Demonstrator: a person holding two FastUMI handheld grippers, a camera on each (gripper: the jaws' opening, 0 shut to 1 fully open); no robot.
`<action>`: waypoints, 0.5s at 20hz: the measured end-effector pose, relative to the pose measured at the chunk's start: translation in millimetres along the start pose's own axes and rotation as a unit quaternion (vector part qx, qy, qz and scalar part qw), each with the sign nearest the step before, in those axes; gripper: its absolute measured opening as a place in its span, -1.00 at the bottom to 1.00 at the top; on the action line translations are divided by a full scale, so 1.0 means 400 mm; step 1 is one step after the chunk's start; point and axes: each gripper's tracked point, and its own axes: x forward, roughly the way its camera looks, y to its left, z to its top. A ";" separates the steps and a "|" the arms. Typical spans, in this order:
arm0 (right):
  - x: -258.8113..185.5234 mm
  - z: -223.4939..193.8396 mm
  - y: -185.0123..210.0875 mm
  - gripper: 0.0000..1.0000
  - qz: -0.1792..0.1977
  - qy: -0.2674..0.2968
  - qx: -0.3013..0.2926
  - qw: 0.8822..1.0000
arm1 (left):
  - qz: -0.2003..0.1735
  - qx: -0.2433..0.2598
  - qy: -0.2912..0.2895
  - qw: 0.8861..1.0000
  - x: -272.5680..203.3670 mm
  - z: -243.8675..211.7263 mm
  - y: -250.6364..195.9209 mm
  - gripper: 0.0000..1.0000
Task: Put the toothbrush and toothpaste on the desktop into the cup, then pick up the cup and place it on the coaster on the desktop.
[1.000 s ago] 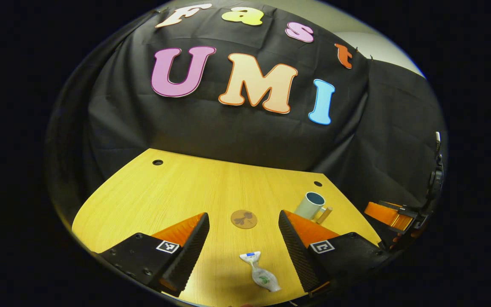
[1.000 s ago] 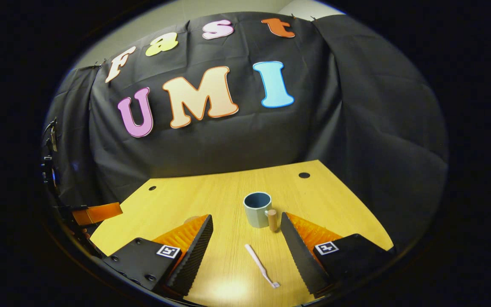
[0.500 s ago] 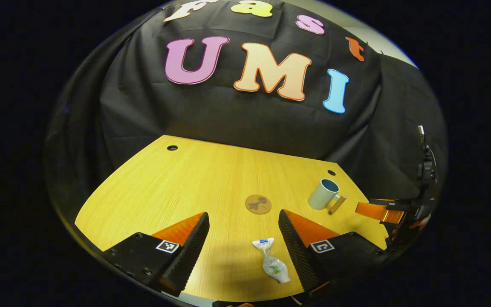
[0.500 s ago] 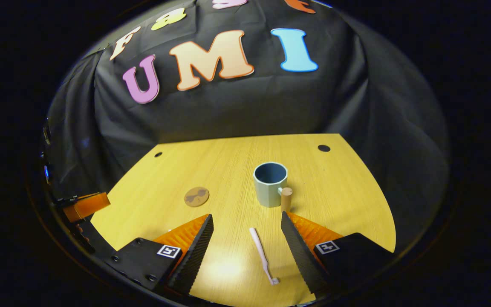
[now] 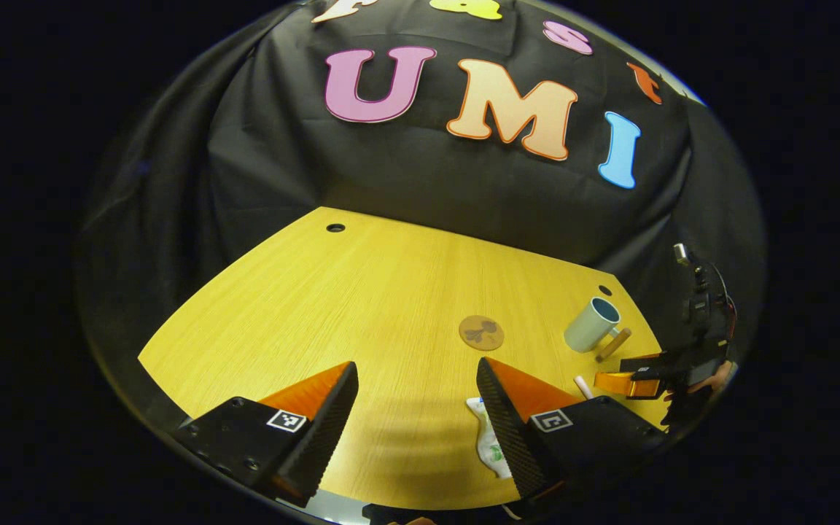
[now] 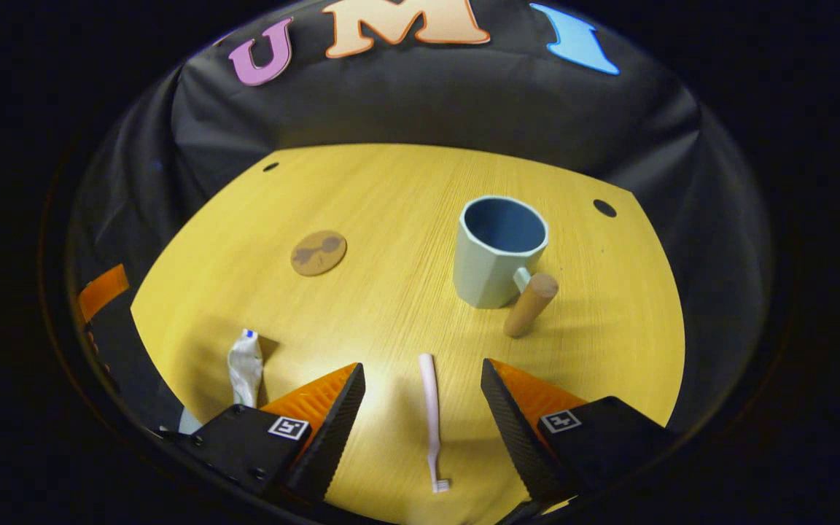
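Both grippers hang spread over the desk: the right gripper (image 6: 420, 379) straddles the toothbrush (image 6: 429, 408), which lies flat between its fingers, head nearest the camera — a light, stiff, thin stick, likely best pinched mid-handle. The toothpaste (image 5: 489, 445), a soft, crumpled tube, lies by the left gripper (image 5: 416, 379), right finger partly covering it. The cup (image 6: 496, 251) stands empty, apart from the coaster (image 6: 319, 252)
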 end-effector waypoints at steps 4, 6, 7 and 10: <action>0.052 -0.037 -0.003 0.98 0.003 0.056 0.007 0.998 | 0.013 0.001 0.014 1.000 0.005 -0.022 0.005 0.89; 0.073 -0.047 -0.015 0.89 -0.003 0.074 0.011 0.997 | 0.011 0.001 0.022 1.000 0.005 -0.034 -0.002 0.89; 0.076 -0.055 -0.015 0.89 -0.002 0.083 0.015 0.996 | 0.009 0.000 0.025 1.000 0.003 -0.040 -0.008 0.90; 0.092 -0.078 -0.014 0.51 0.000 0.110 0.011 0.994 | 0.003 0.001 0.035 0.999 0.005 -0.053 -0.025 0.90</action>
